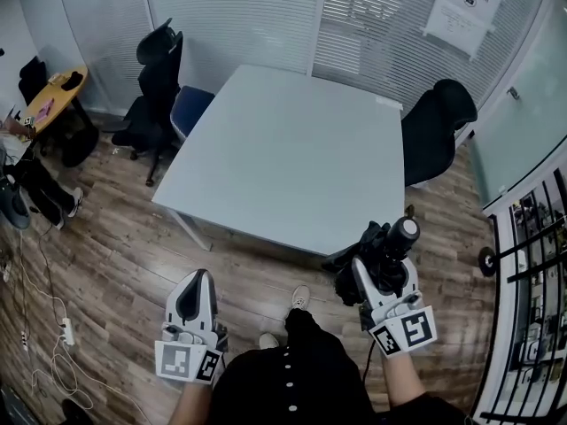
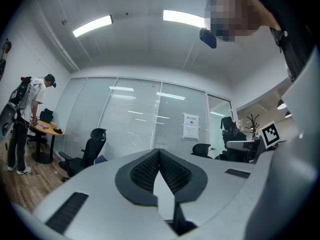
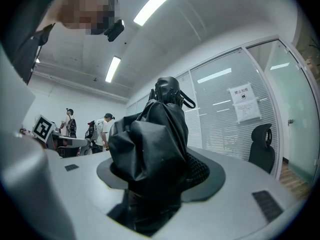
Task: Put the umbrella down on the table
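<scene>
Right gripper [image 1: 385,271] clamps the folded umbrella [image 1: 370,242] by its soft, slippery fabric; the stiff shaft inside likely gives firmer purchase. Left gripper [image 1: 198,282] is closed and empty.

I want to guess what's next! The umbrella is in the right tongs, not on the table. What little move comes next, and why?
Probably carry the right tongs forward over the white table. They are clamped on the folded black umbrella, which is above the wooden floor, short of the table's near edge, so letting go now would likely drop it.
</scene>
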Motion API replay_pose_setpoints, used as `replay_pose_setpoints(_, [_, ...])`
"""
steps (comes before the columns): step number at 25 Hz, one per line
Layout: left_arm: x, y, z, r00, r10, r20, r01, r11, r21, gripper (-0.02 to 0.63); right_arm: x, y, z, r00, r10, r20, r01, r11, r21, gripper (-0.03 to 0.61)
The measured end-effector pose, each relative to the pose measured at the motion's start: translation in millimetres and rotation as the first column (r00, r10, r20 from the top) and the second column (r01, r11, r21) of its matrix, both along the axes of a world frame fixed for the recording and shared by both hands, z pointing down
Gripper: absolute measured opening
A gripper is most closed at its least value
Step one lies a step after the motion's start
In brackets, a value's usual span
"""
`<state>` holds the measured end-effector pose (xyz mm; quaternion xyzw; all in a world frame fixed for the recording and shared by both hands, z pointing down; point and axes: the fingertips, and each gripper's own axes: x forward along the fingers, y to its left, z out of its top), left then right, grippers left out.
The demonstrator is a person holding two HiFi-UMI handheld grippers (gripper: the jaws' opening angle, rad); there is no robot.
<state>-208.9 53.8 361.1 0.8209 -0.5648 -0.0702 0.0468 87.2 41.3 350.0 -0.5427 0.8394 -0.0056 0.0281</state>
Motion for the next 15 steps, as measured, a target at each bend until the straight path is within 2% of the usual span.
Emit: replay_pose_setpoints(15, [9.1, -99.9, -9.7, 0.999, -0.036, 0.018, 0.035, 0.999, 0.009, 0.015, 10.8, -110.1, -1.5, 0.999, -0.036, -0.009, 0.036, 0.999, -0.001, 0.27])
